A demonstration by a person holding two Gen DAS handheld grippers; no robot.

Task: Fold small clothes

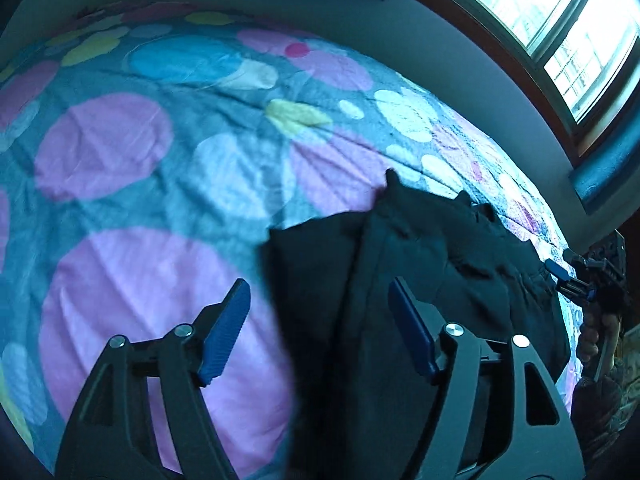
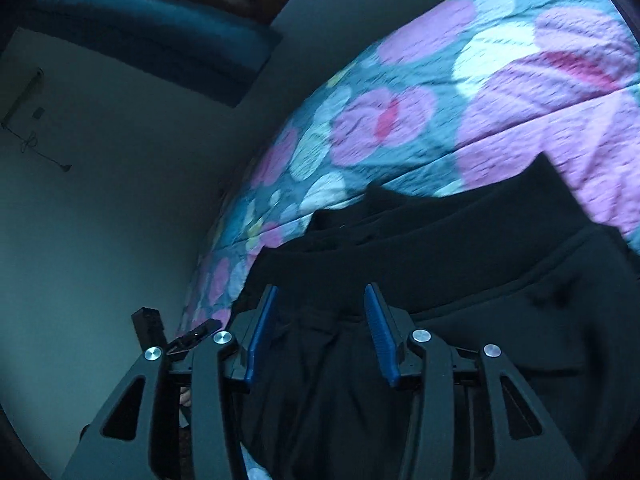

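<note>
Surface: a bed, covered by a bedspread (image 1: 132, 184) printed with large pink, white, yellow and blue spots on a blue-grey ground.

Garment: one dark garment (image 1: 420, 264) lies on the bedspread toward the bed's right side, bunched into long folds and ridges. Type of garment cannot be told; the cloth is dark and blurred.

Left claw (image 1: 318, 330): fingers wide apart, blue pads facing each other. The left-hand edge of the garment runs up between the fingers. No pad is seen pressing on cloth. The left pad stands over bare bedspread, the right pad over the garment.

Right claw (image 2: 320, 330): fingers apart, blue pads facing. Dark cloth fills the gap between them and extends beyond both. Whether the pads touch the cloth cannot be told.

Right claw as seen from the left wrist: visible at the far right edge of the garment, near the bed's edge.

Surroundings: a plain wall (image 2: 100, 220) beside the bed; a bright window (image 1: 560, 20) above it.
</note>
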